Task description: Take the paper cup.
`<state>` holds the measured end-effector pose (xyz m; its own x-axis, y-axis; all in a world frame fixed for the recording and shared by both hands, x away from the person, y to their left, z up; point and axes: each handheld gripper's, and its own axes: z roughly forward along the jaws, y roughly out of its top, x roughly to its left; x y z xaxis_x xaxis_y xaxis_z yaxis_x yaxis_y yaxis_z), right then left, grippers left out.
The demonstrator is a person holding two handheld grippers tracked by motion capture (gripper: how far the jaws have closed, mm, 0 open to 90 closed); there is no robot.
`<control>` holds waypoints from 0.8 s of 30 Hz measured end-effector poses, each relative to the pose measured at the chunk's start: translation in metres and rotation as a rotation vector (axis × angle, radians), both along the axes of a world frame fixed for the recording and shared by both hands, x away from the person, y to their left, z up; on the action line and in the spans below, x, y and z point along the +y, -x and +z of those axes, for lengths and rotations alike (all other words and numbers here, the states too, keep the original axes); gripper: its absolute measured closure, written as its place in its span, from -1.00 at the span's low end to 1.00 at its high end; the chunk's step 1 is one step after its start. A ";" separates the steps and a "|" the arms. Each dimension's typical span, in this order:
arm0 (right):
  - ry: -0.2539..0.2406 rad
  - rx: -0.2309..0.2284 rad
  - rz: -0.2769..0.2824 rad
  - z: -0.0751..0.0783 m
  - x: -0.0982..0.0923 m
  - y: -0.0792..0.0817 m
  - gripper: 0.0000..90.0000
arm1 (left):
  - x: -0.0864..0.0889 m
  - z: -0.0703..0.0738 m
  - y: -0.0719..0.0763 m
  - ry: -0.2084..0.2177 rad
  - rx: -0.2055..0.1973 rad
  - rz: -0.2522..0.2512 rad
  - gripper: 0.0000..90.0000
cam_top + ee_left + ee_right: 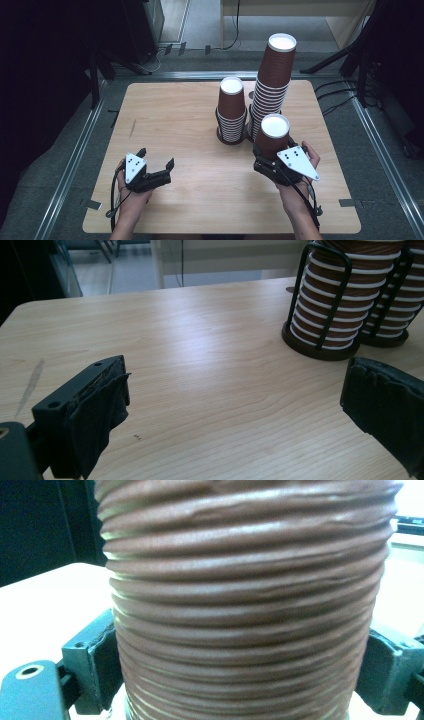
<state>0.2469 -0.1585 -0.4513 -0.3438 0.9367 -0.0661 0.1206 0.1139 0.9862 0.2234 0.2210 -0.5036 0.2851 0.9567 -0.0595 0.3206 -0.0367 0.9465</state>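
The right gripper (271, 156) is pinching an unlabelled brown cup (272, 136) between its fingers (92, 665), while the left gripper (156, 159) is holding its fingers (95, 410) spread.

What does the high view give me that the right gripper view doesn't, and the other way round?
High view: the whole table, the left gripper open and holding nothing, and two cup stacks, the shorter stack beside the taller stack. Right gripper view: close up, the ribbed wall of the brown cup with a black jaw pressed on each side. Both: the right gripper shut on that cup, over the pale tabletop.
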 end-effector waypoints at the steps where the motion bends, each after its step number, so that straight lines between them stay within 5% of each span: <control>1: -0.006 0.003 0.001 -0.001 0.001 0.000 -0.76 | -0.001 0.001 0.000 0.019 -0.002 0.003 -1.00; 12: 0.063 0.023 0.026 -0.020 0.024 0.003 -0.76 | -0.024 0.020 0.007 0.038 -0.025 -0.084 -1.00; 24: 0.228 0.003 0.062 -0.039 0.046 0.003 -0.76 | -0.031 0.026 0.013 0.056 -0.017 -0.137 -1.00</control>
<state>0.2435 -0.1123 -0.4900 -0.4006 0.8747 -0.2727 0.1093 0.3411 0.9336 0.2104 0.1899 -0.4774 0.4146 0.9038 -0.1058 0.3003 -0.0262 0.9535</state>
